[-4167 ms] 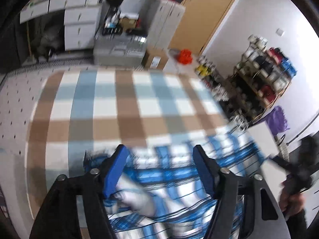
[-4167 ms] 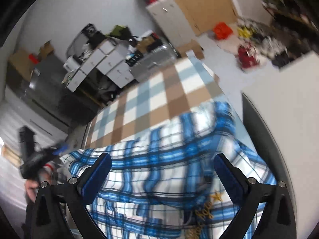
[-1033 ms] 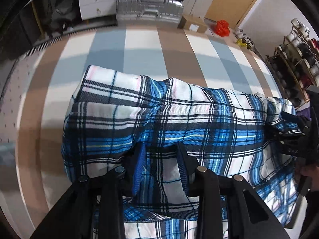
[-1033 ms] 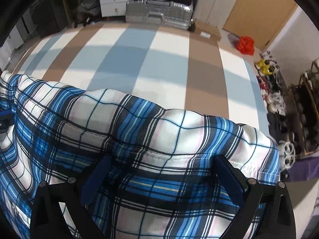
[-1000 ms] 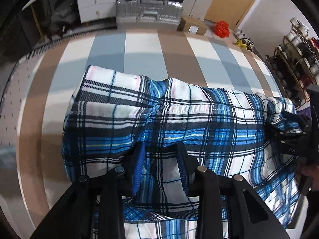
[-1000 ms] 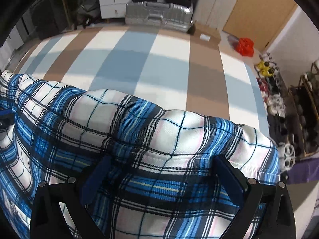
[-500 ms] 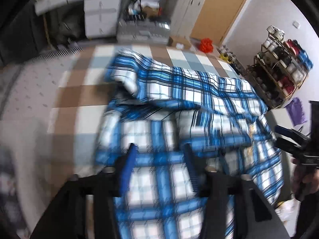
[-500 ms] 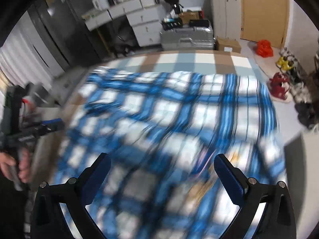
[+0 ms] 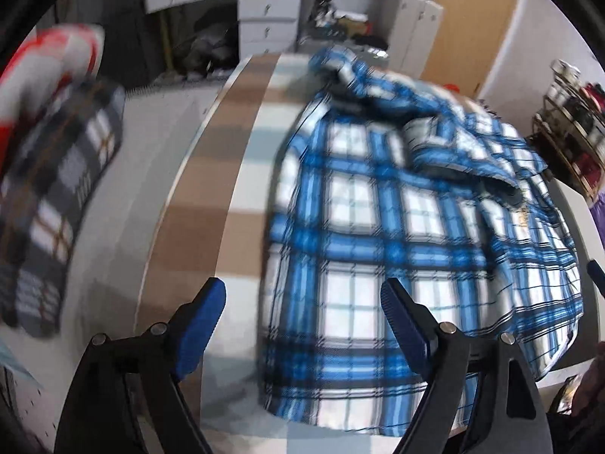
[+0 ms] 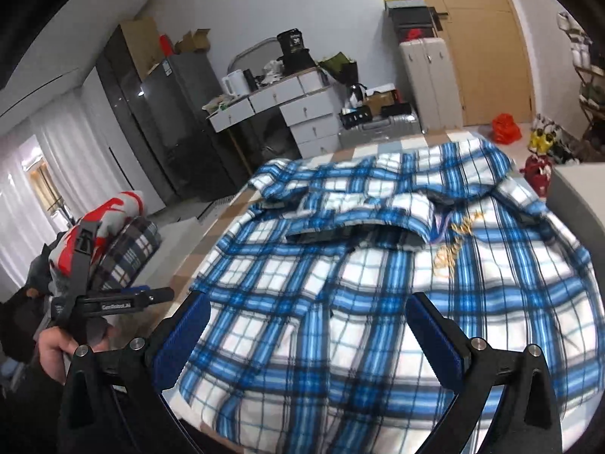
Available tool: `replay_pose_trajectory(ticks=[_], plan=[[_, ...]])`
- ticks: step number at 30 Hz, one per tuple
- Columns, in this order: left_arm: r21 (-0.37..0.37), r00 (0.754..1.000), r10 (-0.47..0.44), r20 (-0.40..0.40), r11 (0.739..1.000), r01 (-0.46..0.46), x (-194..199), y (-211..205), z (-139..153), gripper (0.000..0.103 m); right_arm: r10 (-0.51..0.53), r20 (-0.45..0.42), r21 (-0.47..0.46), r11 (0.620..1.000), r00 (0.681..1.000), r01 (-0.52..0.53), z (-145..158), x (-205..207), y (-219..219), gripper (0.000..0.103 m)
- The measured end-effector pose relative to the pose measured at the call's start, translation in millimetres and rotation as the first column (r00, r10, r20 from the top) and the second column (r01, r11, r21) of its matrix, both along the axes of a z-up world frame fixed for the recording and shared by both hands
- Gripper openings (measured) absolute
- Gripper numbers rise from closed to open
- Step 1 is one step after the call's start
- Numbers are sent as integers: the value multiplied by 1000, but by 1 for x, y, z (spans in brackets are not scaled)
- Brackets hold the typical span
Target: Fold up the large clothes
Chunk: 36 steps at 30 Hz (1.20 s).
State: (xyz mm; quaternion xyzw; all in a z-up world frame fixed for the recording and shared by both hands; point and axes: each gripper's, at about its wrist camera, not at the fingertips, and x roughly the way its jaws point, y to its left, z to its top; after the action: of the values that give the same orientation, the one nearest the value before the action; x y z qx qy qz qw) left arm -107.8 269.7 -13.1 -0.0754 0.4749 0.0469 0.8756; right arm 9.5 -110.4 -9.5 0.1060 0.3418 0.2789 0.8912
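A bed [image 9: 211,204] covered in a checked spread of brown, pale blue and white squares carries one thing — a blue and white plaid shirt [image 10: 378,272], lying open and rumpled across most of the top. Its far part is bunched into folds, and its near edge reaches the bed's near side.

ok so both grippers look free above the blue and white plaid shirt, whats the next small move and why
Probably lower the left gripper onto the near left edge of the blue and white plaid shirt and pinch it. Its jaws have just been opening and hold nothing, the right gripper is open too, and the shirt lies spread but rumpled on the checked table cover.
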Motion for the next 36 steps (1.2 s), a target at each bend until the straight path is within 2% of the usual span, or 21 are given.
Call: replay_pose_trajectory(ticks=[2,4,9,15,23,29,31,36], plan=[[-24,999,18,-31,1000,-19,0,8,-12,81,-3,-27,-1,1000,1000,3,-4,3,-5,103],[-54,997,-2,-79,999,-3,-3,9,-20,81,-10,-32,-9,1000,999,10,-7,3,-9,103],[9,995,-16,-101,1000,17,-5,5,-25,81,-16,-42,16,1000,999,17,-12,8,-15,103],[-32,987,-27,-156,999,22,-3,3,-35,81,-6,-39,21,1000,999,7,-13,8,-13,103],[70,982,-61,-177,995,74,-4,-15,-42,81,-2,-53,26,1000,999,3,-15,9,-12,103],[95,977,-118,-177,986,136,-8,-31,-44,80,8,-69,32,999,998,-5,-17,11,-11,103],[88,974,-151,-172,982,167,-12,-35,-43,71,11,-72,37,999,997,-8,-17,11,-11,103],[132,973,-170,-157,973,191,-15,-46,-43,68,18,-64,44,999,998,-15,-15,8,-12,103]])
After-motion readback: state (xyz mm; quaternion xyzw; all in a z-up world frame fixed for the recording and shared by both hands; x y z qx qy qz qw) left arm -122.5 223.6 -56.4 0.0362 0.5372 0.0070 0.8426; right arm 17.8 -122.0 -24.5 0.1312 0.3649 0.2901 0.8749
